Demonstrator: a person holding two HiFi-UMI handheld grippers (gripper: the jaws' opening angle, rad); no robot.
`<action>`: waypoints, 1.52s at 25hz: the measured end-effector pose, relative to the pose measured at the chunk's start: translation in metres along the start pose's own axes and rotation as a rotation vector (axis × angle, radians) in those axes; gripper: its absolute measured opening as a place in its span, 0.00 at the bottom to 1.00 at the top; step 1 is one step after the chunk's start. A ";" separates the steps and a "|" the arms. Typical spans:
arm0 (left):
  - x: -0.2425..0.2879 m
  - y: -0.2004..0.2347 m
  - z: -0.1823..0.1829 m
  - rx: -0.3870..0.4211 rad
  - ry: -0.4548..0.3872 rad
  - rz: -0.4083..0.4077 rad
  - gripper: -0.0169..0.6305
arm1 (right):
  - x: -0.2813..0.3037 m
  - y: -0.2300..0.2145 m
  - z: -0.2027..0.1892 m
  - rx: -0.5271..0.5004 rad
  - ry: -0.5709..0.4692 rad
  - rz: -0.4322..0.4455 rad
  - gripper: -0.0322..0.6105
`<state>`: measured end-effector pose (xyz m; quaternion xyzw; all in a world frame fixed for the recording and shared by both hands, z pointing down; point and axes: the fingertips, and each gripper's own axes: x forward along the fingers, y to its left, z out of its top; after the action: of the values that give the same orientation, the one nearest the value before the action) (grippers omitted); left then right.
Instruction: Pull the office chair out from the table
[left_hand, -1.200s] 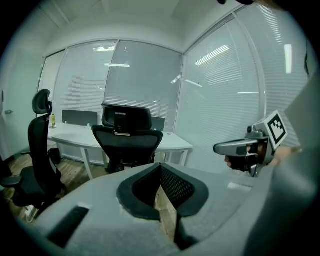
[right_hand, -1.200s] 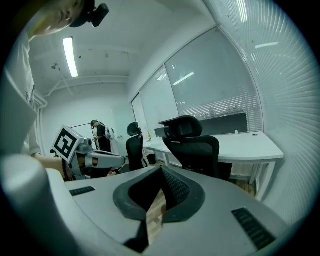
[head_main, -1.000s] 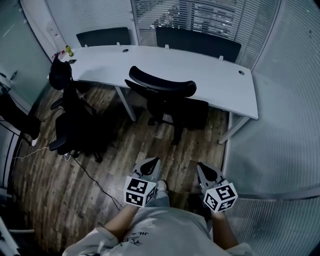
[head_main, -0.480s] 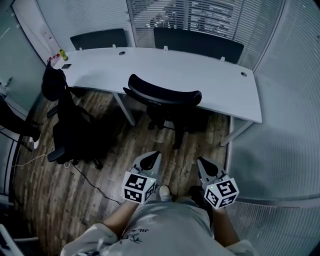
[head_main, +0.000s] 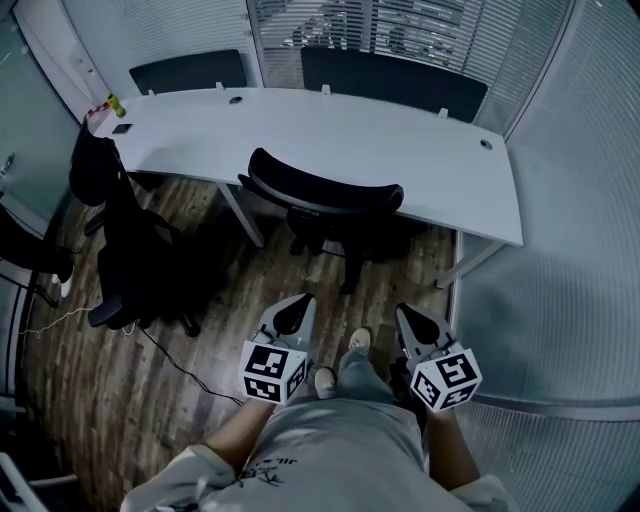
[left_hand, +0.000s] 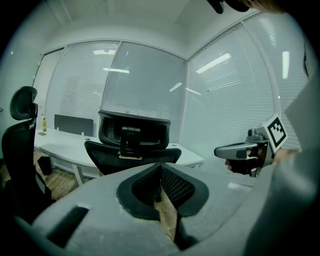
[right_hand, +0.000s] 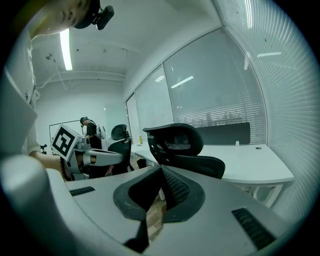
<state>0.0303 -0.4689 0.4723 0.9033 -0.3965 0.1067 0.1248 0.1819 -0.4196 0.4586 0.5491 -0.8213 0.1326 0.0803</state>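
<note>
The left claw (head_main: 298, 304) and right claw (head_main: 404, 314) are both fully closed and hold nothing. The office chair (head_main: 322, 188) stands ahead of both claws, well apart, against the counter (head_main: 330, 125).

No legible words, brands or numbers anywhere. Only black-and-white square code patterns on the cubes of the left gripper (head_main: 300, 300) and the right gripper (head_main: 402, 311), with no letters or digits among them. Dark brush-like print low on the person's pale shirt (head_main: 330, 450), too blurred to read.
</note>
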 end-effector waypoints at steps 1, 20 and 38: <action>0.003 0.004 0.001 0.000 0.002 0.005 0.05 | 0.004 -0.003 0.003 -0.005 -0.003 0.005 0.06; 0.084 0.064 0.027 -0.059 0.027 0.089 0.33 | 0.087 -0.072 0.056 -0.077 -0.055 0.056 0.06; 0.142 0.095 0.033 -0.073 0.060 0.129 0.53 | 0.147 -0.134 0.065 -0.120 0.007 0.070 0.29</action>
<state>0.0571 -0.6397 0.4959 0.8671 -0.4535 0.1268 0.1624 0.2496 -0.6177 0.4549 0.5137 -0.8462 0.0879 0.1114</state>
